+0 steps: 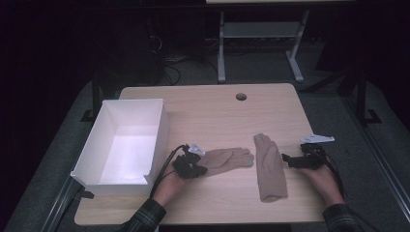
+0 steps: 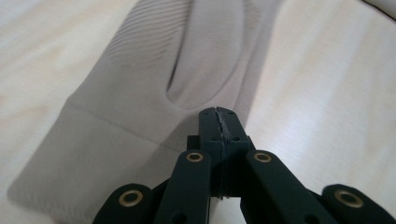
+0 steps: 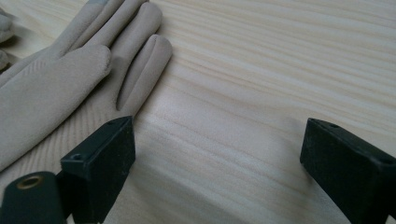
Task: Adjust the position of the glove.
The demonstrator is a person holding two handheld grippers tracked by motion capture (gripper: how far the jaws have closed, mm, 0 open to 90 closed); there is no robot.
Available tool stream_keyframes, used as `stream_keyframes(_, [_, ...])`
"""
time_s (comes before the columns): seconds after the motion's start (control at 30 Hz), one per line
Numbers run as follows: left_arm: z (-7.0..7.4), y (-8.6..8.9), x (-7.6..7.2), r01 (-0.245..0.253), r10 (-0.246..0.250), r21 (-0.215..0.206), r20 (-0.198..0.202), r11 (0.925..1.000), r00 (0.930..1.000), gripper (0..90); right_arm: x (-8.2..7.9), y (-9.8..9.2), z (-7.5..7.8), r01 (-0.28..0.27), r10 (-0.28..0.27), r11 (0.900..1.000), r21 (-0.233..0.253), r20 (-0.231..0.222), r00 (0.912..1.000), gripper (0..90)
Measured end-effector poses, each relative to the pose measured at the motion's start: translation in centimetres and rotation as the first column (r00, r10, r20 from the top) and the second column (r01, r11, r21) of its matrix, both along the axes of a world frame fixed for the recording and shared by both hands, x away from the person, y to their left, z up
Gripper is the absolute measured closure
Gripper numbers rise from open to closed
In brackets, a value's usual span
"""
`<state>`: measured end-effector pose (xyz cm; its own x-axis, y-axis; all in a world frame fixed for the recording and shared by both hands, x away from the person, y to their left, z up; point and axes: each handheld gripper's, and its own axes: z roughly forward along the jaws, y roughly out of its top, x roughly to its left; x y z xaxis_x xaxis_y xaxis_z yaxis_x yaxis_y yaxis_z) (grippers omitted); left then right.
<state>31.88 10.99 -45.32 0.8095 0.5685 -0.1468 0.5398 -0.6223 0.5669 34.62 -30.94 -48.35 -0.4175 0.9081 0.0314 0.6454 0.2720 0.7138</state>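
Pinching the cuff edge of the left glove [image 1: 227,158] with my left gripper [image 1: 199,169], jaws closed tight on fabric, table centre. My right gripper [image 1: 286,160] gapes wide at 3 o'clock of the right glove [image 1: 270,166], just beside it.

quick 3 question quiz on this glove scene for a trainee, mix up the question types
1. True or false: the right gripper has its jaws spread wide over bare table.
2. How many gloves lie on the table?
3. The left gripper is: A) wide open above the white box, B) shut at the left glove, C) resting on the right glove.

Key: 1 true. 2 two. 3 B, though whether any fabric is pinched cannot be told.
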Motion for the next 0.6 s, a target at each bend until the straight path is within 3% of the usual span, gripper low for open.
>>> stream_keyframes(0.23, [0.1, -0.2, -2.3, 0.05, -0.05, -0.012, 0.002, 0.9987, 0.9987, 89.5, 0.0, 0.0, 0.0, -0.001, 0.001, 1.0, 0.0, 0.001, 1.0, 9.7])
stream_keyframes(0.5, [1.8, -1.6, -0.8, 0.093, -0.09, -0.052, 0.059, 0.9943, 0.9942, 89.5, 0.0, 0.0, 0.0, -0.001, 0.001, 1.0, -0.001, 0.001, 1.0, 9.7])
stream_keyframes(0.6, [2.1, -3.5, 0.3, 0.127, -0.123, -0.054, 0.078, 0.9904, 0.9894, 89.5, 0.0, 0.0, 0.0, -0.001, 0.001, 1.0, -0.001, 0.001, 1.0, 9.7])
